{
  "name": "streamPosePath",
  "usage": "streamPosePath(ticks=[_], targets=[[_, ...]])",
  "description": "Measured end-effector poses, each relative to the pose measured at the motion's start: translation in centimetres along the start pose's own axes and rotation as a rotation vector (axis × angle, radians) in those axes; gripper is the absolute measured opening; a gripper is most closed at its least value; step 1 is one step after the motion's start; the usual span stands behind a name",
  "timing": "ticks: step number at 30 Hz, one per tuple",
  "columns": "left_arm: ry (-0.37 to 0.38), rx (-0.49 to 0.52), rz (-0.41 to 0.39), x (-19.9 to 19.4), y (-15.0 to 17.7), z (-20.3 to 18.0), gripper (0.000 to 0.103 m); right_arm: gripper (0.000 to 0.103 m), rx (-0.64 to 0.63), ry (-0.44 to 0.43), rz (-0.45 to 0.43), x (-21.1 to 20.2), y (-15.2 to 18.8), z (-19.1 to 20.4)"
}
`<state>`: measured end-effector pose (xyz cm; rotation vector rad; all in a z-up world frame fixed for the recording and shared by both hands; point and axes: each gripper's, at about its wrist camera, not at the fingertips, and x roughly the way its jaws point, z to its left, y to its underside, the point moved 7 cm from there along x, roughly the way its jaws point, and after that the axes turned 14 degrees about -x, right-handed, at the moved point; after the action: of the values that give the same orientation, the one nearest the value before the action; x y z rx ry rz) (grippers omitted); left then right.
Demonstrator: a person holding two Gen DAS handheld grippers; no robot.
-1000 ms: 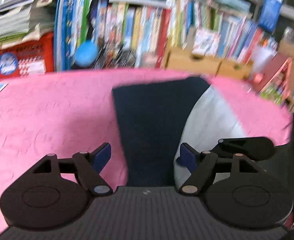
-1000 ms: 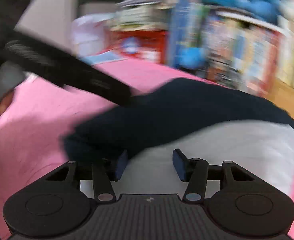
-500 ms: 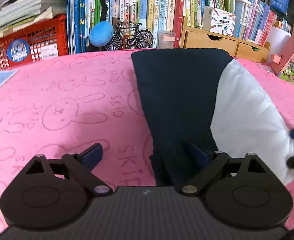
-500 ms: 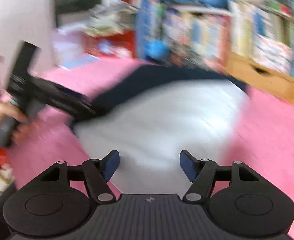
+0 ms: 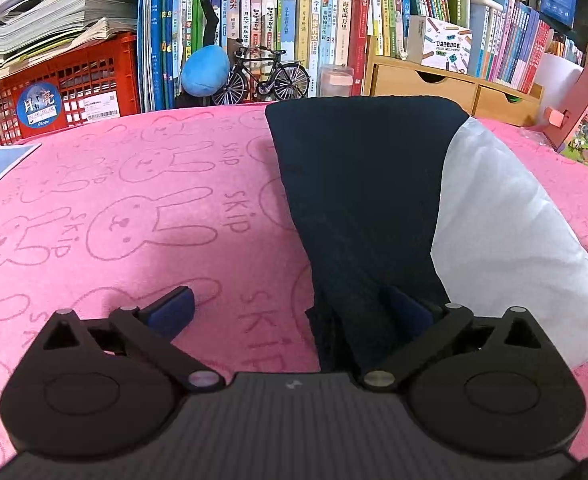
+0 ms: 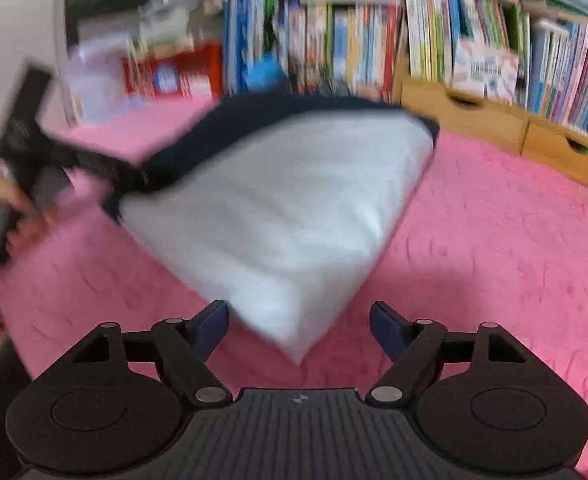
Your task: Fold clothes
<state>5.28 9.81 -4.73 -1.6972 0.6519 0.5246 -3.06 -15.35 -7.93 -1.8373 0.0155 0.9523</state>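
A folded garment, navy on its left and white on its right, lies flat on the pink bunny-print blanket. My left gripper is open at the garment's near left corner, with its right finger over the navy fabric and its left finger over bare blanket. In the blurred right wrist view, my right gripper is open, with the garment's white corner lying between its fingers. That view also shows the left gripper at the far left, with a hand on it.
Packed bookshelves, a red crate with stacked papers, a blue plush ball, a model bicycle and wooden drawers line the far edge. A pink toy house stands far right. Open blanket spreads left of the garment.
The right gripper's jaws widened as it drew back from over the garment to its white corner. The left gripper opened a little wider and settled lower at the navy edge.
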Motion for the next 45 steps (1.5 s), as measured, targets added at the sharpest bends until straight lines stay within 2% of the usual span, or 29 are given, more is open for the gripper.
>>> streamPosePath(ticks=[6, 8, 11, 21, 23, 24, 25, 29, 32, 37, 41, 43, 45], targets=[[0.004, -0.004, -0.001, -0.1, 0.1, 0.1, 0.103, 0.082, 0.006, 0.049, 0.01, -1.0, 0.5, 0.2], [0.003, -0.003, -0.001, -0.1, 0.1, 0.1, 0.103, 0.099, -0.003, 0.069, 0.001, -1.1, 0.5, 0.5], [0.001, -0.003, 0.001, -0.1, 0.1, 0.1, 0.103, 0.095, -0.015, 0.099, -0.012, -1.2, 0.6, 1.0], [-0.001, -0.005, 0.001, -0.1, 0.1, 0.0, 0.103, 0.095, -0.058, 0.2, -0.056, -1.6, 0.9, 2.5], [-0.001, -0.003, 0.002, -0.1, 0.1, 0.0, 0.103, 0.096, -0.068, 0.299, -0.038, -1.6, 0.9, 1.5], [0.0, -0.002, 0.003, -0.1, 0.1, 0.0, 0.103, 0.098, -0.05, 0.323, -0.033, -1.7, 1.2, 0.7], [0.004, 0.0, 0.004, -0.1, 0.2, 0.0, 0.103, 0.102, -0.015, 0.317, -0.034, -2.0, 1.8, -0.2], [0.009, 0.005, 0.006, -0.1, 0.2, -0.1, 0.103, 0.102, 0.048, 0.3, -0.016, -3.1, 3.7, -2.0], [0.002, -0.009, -0.001, -0.7, 0.1, 0.2, 0.103, 0.102, 0.02, 0.388, 0.023, -4.3, 4.4, -2.6], [-0.025, -0.052, -0.021, -2.5, -0.5, 0.8, 0.103, 0.102, 0.097, 0.302, -0.054, -6.9, 4.4, -3.5], [-0.071, -0.017, -0.111, -5.3, -2.1, 0.4, 0.103, 0.102, 0.124, 0.27, -0.118, -6.9, 2.0, -3.9], [-0.034, 0.02, -0.092, -4.5, -3.0, -1.9, 0.103, 0.102, 0.146, 0.214, -0.154, -6.1, 0.3, -3.6], [0.004, 0.057, -0.073, -3.7, -4.0, -4.2, 0.103, 0.094, 0.16, 0.161, -0.172, -4.8, -1.4, -2.8]])
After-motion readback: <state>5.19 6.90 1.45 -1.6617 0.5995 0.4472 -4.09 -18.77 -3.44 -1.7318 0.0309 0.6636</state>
